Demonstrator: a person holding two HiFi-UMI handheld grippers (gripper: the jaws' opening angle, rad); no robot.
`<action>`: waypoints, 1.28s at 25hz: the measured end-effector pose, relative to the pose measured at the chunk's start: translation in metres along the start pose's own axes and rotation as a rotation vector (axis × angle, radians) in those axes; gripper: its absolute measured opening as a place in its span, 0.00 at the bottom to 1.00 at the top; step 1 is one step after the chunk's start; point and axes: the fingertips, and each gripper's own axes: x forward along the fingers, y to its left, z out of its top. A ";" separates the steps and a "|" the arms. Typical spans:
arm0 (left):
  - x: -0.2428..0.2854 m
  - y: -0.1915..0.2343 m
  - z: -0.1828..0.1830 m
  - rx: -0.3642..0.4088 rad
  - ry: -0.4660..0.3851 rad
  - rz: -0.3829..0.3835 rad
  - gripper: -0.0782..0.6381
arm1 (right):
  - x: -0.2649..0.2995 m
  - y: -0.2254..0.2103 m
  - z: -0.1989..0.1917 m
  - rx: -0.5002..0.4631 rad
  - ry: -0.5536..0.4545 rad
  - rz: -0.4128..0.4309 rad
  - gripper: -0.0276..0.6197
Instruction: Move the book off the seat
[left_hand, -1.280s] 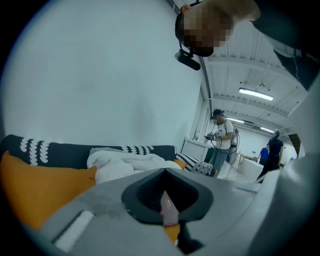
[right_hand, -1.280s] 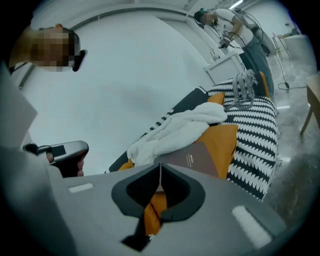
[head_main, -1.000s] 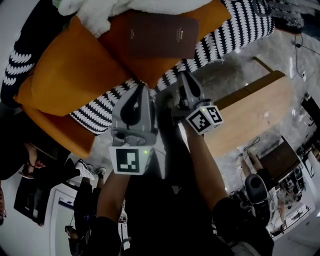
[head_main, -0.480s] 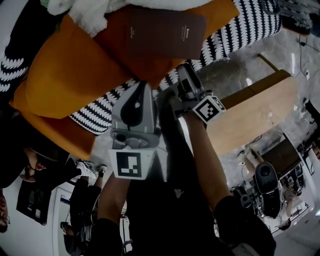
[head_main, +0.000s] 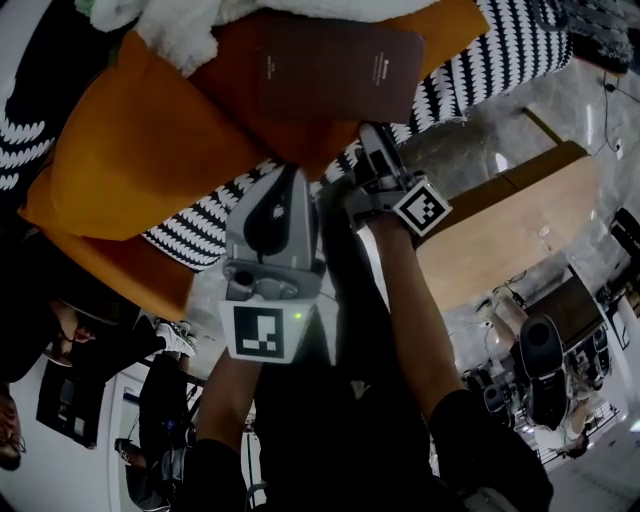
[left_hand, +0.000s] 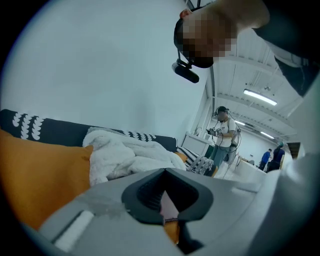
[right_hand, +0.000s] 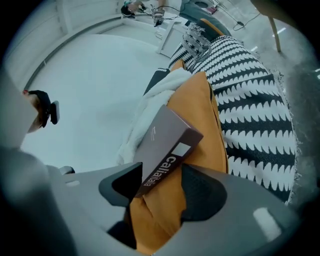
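A brown book (head_main: 335, 70) lies on an orange cushion (head_main: 130, 160) on the black-and-white patterned seat (head_main: 480, 60). My right gripper (head_main: 368, 135) reaches up to the book's near edge. In the right gripper view the book (right_hand: 162, 142) has its lower corner between the jaws of the right gripper (right_hand: 162, 189). The jaws are opening: the corner lies close to one jaw, and cushion fabric shows in the gap beside the other. My left gripper (head_main: 290, 178) hangs lower over the seat's edge, to the left. In its own view the left gripper (left_hand: 165, 172) has its tips together and holds nothing.
A white fluffy blanket (head_main: 180, 30) lies heaped behind the book and shows as the blanket (left_hand: 125, 155) in the left gripper view. A light wooden table (head_main: 500, 230) stands to the right on the marbled floor. People (left_hand: 222, 132) stand far off in the room.
My right gripper has moved up to the book's near edge and its jaws have spread apart. The left gripper has barely moved.
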 end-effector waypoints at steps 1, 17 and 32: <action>0.000 0.002 -0.001 -0.003 0.003 -0.001 0.12 | 0.002 -0.002 -0.001 0.012 0.002 0.003 0.42; 0.014 0.019 -0.013 -0.008 0.023 0.004 0.12 | 0.015 -0.014 0.010 0.131 -0.037 0.082 0.46; 0.006 0.022 -0.019 -0.012 0.029 0.011 0.12 | 0.021 -0.022 0.010 0.138 -0.052 0.057 0.40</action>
